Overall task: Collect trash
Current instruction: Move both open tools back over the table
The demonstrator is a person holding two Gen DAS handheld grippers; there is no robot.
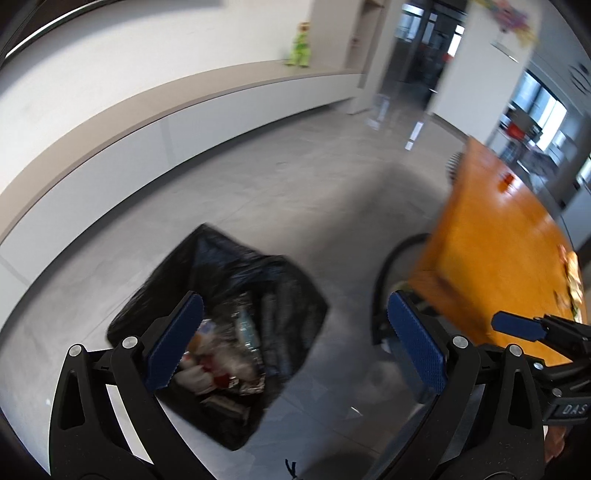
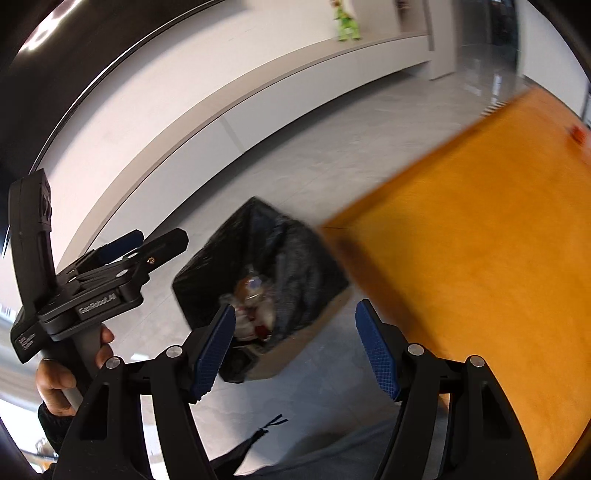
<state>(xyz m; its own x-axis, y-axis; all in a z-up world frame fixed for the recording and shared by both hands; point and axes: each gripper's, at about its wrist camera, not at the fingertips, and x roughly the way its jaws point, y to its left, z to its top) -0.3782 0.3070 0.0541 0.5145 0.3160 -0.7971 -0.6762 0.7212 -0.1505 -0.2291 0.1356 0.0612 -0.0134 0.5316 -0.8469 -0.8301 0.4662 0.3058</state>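
Left wrist view: we see the left gripper (image 1: 295, 332) with its 2 blue pads spread wide and nothing between them; below it, on the grey tiled floor (image 1: 295, 192), stands a bin lined with a black trash bag (image 1: 229, 280), its mouth open, holding crumpled wrappers and other trash (image 1: 218, 362); to the right lies the orange tabletop (image 1: 491, 240), with a few blurred items near its far right edge; the right gripper (image 1: 517, 326) juts in at the right edge, over the tabletop's near corner. From the right wrist view we see the right gripper's pads likewise spread apart and empty, above the same bag, just beside the tabletop's corner; a hand (image 2: 70, 373) grasps the left gripper's handle at left; a green toy figure (image 2: 345, 22) stands on the far ledge.
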